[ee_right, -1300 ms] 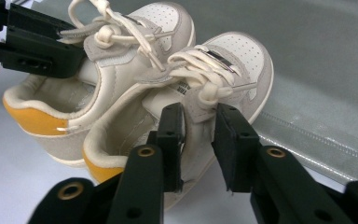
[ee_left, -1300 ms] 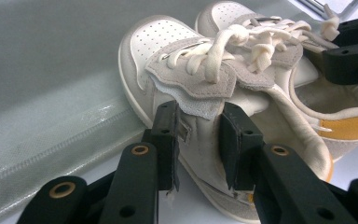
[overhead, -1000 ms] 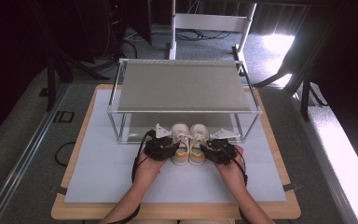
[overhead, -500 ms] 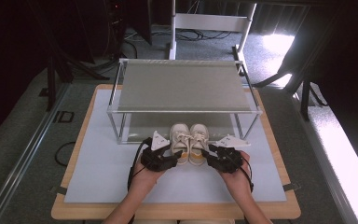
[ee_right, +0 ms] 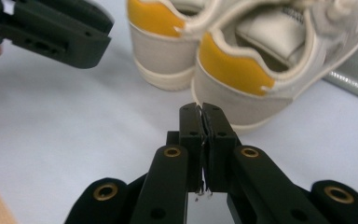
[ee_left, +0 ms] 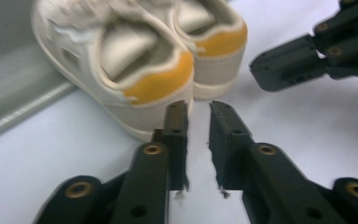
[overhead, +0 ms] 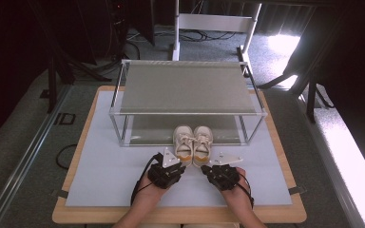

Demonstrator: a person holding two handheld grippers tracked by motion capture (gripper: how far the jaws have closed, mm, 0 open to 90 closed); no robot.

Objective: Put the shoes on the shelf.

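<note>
A wooden worktop (overhead: 285,142) carries a pale mat (overhead: 104,175); toward its far edge stands a metal-framed shelf rack (overhead: 187,90). A pair of small cream shoes (overhead: 193,142) with orange heels sits at the rack's near side, toes under the shelf, heels toward the near edge. The rack's frame rail lies just beside them. The left gripper (overhead: 173,165) lies just behind the left heel, jaws narrowly parted after closing, empty. The right gripper (overhead: 208,168) has its jaws pressed together, holding nothing. Both hands have drawn back toward the near edge from beside the shoes, which stayed put.
</note>
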